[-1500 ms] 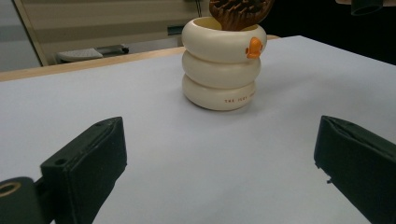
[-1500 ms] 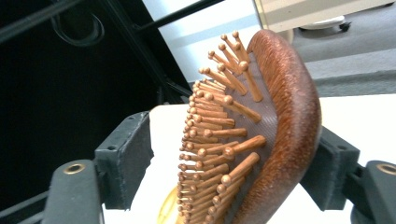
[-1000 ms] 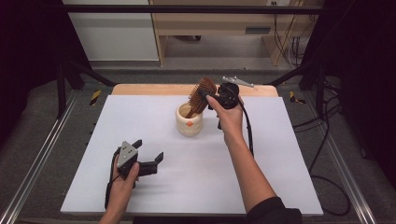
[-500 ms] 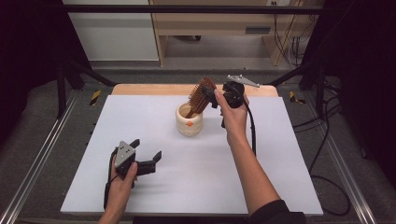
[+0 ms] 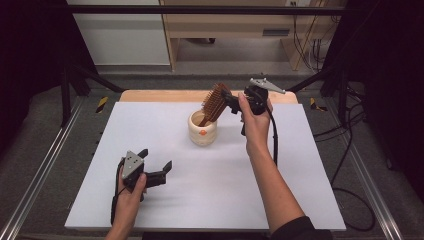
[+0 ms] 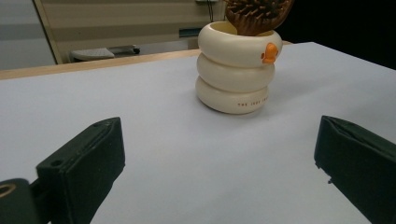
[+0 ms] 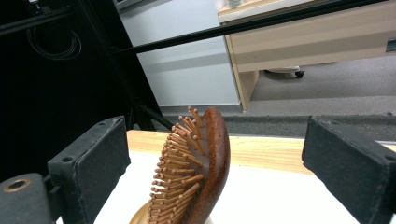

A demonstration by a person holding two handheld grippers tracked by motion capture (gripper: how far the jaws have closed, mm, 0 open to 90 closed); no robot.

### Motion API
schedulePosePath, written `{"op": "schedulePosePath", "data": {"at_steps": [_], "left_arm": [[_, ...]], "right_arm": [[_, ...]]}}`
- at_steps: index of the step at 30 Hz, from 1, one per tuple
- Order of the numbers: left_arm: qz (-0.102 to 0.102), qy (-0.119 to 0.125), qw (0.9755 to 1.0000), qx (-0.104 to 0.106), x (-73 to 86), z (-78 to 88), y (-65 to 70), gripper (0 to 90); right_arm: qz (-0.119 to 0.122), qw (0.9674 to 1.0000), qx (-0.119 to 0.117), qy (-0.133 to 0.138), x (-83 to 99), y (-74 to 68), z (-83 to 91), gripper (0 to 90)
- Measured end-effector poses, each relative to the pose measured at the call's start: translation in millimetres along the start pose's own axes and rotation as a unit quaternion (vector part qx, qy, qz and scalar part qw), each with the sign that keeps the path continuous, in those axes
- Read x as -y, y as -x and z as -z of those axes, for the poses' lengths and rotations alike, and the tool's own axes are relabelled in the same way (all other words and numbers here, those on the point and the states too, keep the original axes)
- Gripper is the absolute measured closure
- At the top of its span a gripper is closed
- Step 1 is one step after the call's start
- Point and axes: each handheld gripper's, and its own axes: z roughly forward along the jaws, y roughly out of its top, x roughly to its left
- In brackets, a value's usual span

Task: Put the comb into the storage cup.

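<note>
While the left gripper [image 5: 159, 170] rests low on the white table [image 5: 210, 190] near the person's edge, its jaws spread wide with nothing between them, the work sits farther across at the cream ringed holder [image 5: 202, 131], which stands upright toward the far middle of the table. In the left gripper view that holder [image 6: 237, 74] faces the open jaws from well apart, an orange mark on its upper ring. A wooden hairbrush [image 5: 214, 104] stands in it, handle down, head leaning up and to the right. Just beside the head, the right gripper [image 5: 234, 104] hangs in the air with its jaws parted; in the right gripper view the brush head [image 7: 198, 168] stands between the two black pads, touching neither. The step in hand looks like either taking hold of the brush or having just let it go. If it is a grasp, the jaws should close squarely on the smooth wooden back and rim, not on the bristles, and the lift should follow the brush's own lean so the light holder is not tipped. The left gripper could steady the holder if it rocks.
</note>
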Motion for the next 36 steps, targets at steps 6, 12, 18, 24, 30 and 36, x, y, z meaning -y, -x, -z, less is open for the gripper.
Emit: {"op": "schedulePosePath", "data": {"at_steps": [6,12,18,24,30,36], "left_arm": [[0.002,0.002,1.0000,-0.005,-0.3,1.6,-3.1,1.9],[0.007,0.006,1.0000,0.001,-0.9,3.1,-9.4,1.6],[0.032,0.021,0.9991,-0.016,-2.4,12.2,-28.5,2.1],[0.042,0.030,0.9984,-0.024,-3.5,19.2,-39.9,2.0],[0.039,0.040,0.9978,-0.036,-5.9,28.7,-49.0,2.0],[0.034,0.047,0.9972,-0.048,-5.1,40.2,-55.1,2.1]], "right_arm": [[0.010,0.9999,-0.002,-0.002,-2.6,2.4,5.8,7.5],[0.040,0.9992,0.001,0.007,-5.6,3.5,13.5,7.2],[0.070,0.9972,0.011,0.024,-8.4,5.2,20.9,5.9],[0.085,0.9958,0.007,0.034,-10.5,7.9,28.1,5.4],[0.092,0.9951,0.001,0.037,-12.6,11.5,34.2,5.2],[0.098,0.9944,-0.003,0.039,-14.3,15.0,41.7,4.5]]}}
